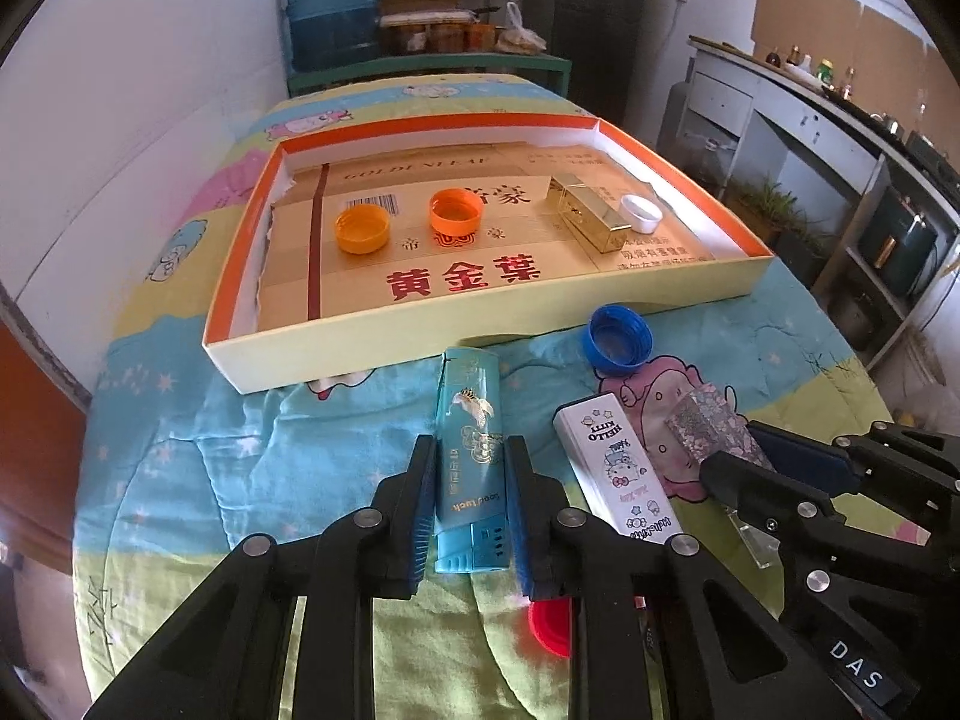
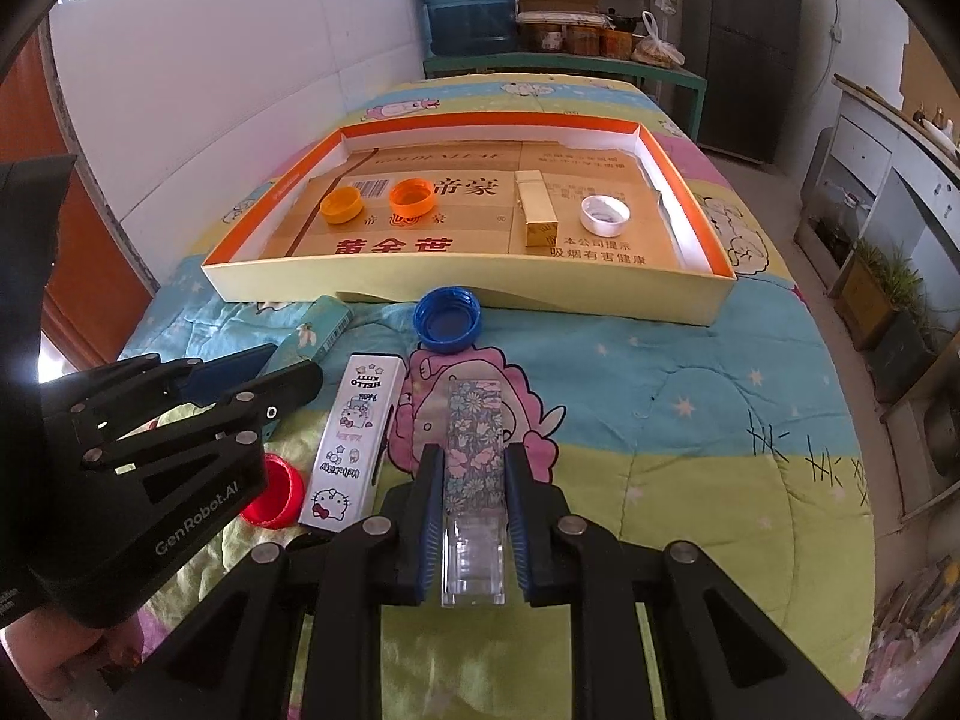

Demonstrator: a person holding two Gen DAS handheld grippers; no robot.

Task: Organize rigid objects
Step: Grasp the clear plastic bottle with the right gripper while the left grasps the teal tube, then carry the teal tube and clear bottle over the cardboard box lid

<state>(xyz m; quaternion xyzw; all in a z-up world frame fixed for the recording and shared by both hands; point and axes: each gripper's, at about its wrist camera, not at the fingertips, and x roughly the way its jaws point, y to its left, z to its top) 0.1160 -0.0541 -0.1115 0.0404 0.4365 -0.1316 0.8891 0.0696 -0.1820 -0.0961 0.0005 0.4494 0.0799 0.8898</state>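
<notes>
My left gripper (image 1: 471, 468) is shut on a light blue lighter (image 1: 468, 438) that lies lengthwise on the quilt, its pads pressed to both long sides. My right gripper (image 2: 471, 474) is shut on a floral lighter with a clear base (image 2: 474, 462). Between them lies a white cartoon-cat lighter (image 1: 618, 468) (image 2: 354, 444). A blue bottle cap (image 1: 620, 339) (image 2: 447, 320) rests open side up in front of the shallow orange-rimmed box (image 1: 480, 336) (image 2: 468, 288). Inside the box are two orange caps (image 1: 362, 230) (image 1: 455, 213), a gold lighter (image 1: 591, 213) and a white cap (image 1: 641, 210).
A red cap (image 2: 273, 492) (image 1: 549, 627) lies on the quilt near the left gripper's body. The cartoon quilt (image 2: 690, 420) covers the whole table. A wall runs along the left; shelves, a water jug (image 2: 468, 0) and a counter stand beyond.
</notes>
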